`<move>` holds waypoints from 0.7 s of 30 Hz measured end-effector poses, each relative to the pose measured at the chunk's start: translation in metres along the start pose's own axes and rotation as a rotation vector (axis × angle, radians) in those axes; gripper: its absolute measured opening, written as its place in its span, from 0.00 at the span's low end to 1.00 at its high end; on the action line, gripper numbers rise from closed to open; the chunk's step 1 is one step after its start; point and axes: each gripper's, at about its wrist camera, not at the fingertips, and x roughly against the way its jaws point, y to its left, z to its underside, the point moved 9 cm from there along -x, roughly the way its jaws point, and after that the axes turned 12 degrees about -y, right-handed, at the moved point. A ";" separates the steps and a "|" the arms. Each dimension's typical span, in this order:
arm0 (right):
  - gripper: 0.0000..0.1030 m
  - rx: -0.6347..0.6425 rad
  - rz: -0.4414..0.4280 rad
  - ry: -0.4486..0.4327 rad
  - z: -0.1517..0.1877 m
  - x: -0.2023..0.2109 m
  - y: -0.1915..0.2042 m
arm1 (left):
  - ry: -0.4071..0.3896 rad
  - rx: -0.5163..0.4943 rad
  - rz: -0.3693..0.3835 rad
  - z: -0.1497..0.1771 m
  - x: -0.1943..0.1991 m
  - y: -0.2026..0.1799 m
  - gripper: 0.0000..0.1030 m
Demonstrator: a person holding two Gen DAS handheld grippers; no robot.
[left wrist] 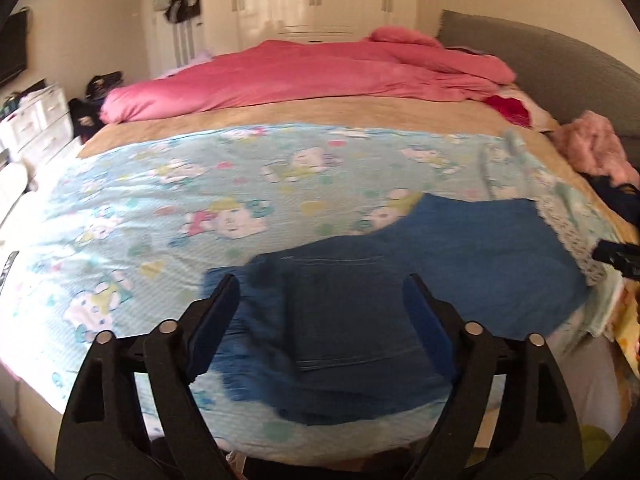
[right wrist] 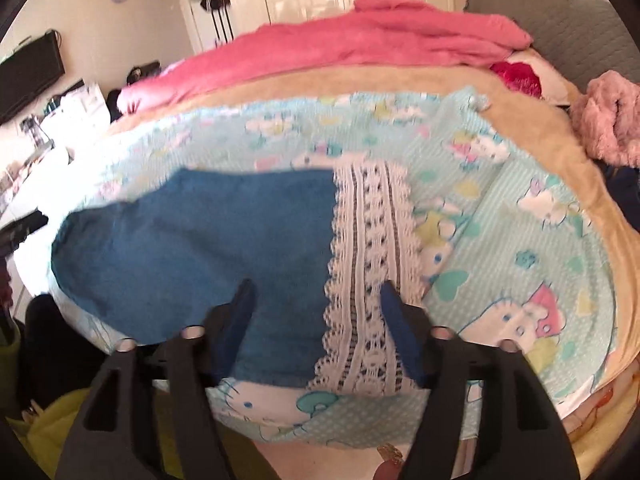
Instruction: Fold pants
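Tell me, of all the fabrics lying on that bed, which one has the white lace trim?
The blue pants, lying nearest both open grippers. A white lace band edges them; the cartoon sheet and pink quilt have none.

Left hand-held gripper and right hand-held gripper look alike: matte black plastic bodies with paired angular arms, slotted cut-outs low on the outer arms, round silver pivot pins at the joints, and tapered fingers faced with dark blue pads.
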 end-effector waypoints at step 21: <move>0.68 0.028 0.014 0.157 0.042 -0.029 -0.008 | 0.282 -0.169 0.095 0.092 -0.046 -0.078 0.84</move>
